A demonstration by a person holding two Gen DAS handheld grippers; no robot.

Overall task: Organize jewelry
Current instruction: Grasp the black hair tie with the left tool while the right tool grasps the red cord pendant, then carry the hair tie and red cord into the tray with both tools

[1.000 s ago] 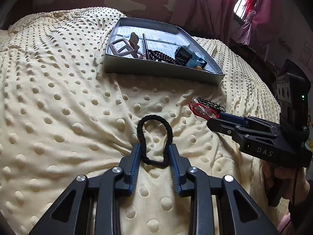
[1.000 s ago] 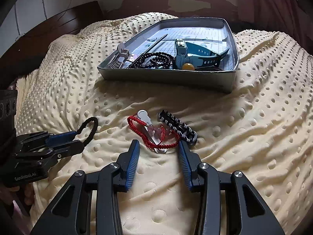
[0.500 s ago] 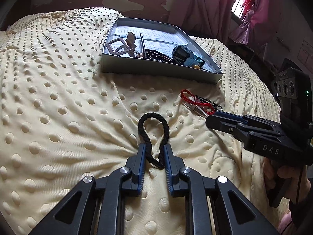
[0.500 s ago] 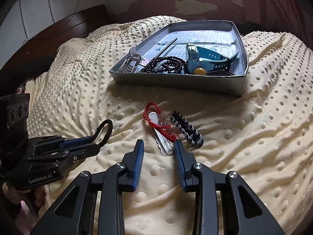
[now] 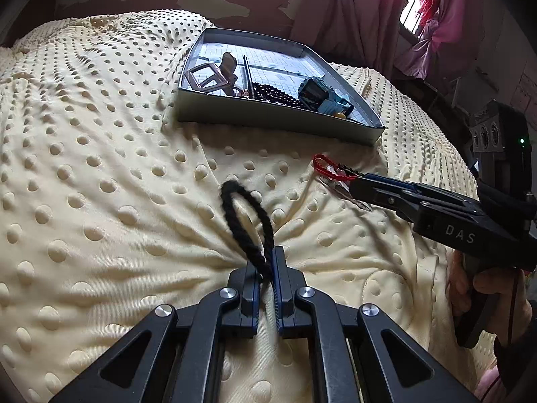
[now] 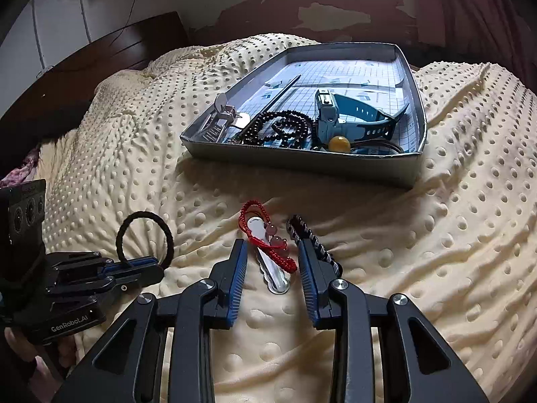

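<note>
A black braided hair tie [image 5: 246, 221] lies looped on the bumpy yellow blanket, and my left gripper [image 5: 266, 268] is shut on its near end; the right wrist view shows the hair tie [image 6: 144, 235] rising from that left gripper [image 6: 147, 267]. My right gripper [image 6: 272, 253] is open, its fingers on either side of a red cord bracelet [image 6: 268, 235] draped over a silver hair clip [image 6: 273, 270]. A black-and-white braided band [image 6: 313, 243] lies just outside its right finger. The grey tray [image 6: 302, 164] behind holds a blue watch [image 6: 349, 119], dark beads [image 6: 282, 129] and a metal clip [image 6: 221, 117].
The tray [image 5: 268, 119] sits on a rise of the yellow blanket [image 5: 84, 184]. A dark wooden headboard [image 6: 100, 53] stands at the far left, pink curtains [image 5: 352, 10] by a window at the far right. A hand [image 5: 486, 288] holds the right tool.
My left gripper went from open around the hair tie to shut on its near end, squeezing the loop narrow. My right gripper narrowed a little and moved forward around the red bracelet and clip.
</note>
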